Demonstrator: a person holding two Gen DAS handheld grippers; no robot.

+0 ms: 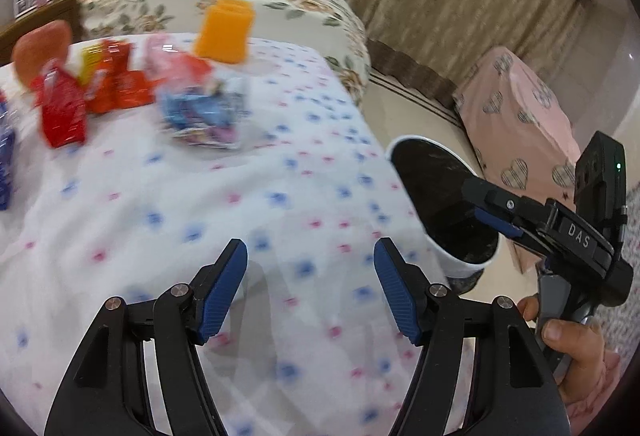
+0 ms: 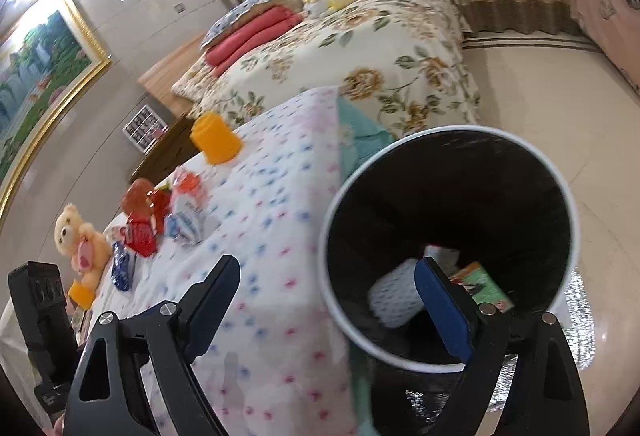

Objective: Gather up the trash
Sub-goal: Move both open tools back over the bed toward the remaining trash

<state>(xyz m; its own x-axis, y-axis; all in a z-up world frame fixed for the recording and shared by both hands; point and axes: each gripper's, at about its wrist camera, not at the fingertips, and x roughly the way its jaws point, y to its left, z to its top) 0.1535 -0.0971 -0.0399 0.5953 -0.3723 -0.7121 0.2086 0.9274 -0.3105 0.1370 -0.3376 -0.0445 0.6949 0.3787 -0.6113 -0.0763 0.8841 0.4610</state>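
Several crumpled snack wrappers lie on the dotted tablecloth (image 1: 168,220): red packets (image 1: 64,116), orange ones (image 1: 120,84) and a blue-white wrapper (image 1: 200,112). My left gripper (image 1: 310,260) hangs open over bare cloth, well short of them, with nothing between its blue pads. Beside the table's edge stands a white bin (image 2: 452,128) with a black liner. My right gripper (image 2: 328,272) is open at its mouth and empty; from the left wrist it (image 1: 480,208) shows over the bin (image 1: 460,264). Inside lie a white dotted wrapper (image 2: 394,294) and a green packet (image 2: 486,284).
An orange cup (image 1: 226,30) stands at the table's far side, and a teddy bear (image 2: 80,236) sits by the wrappers. Behind is a bed with a floral cover (image 2: 380,52), at the right a pink covered box (image 1: 516,116). Tiled floor surrounds the bin.
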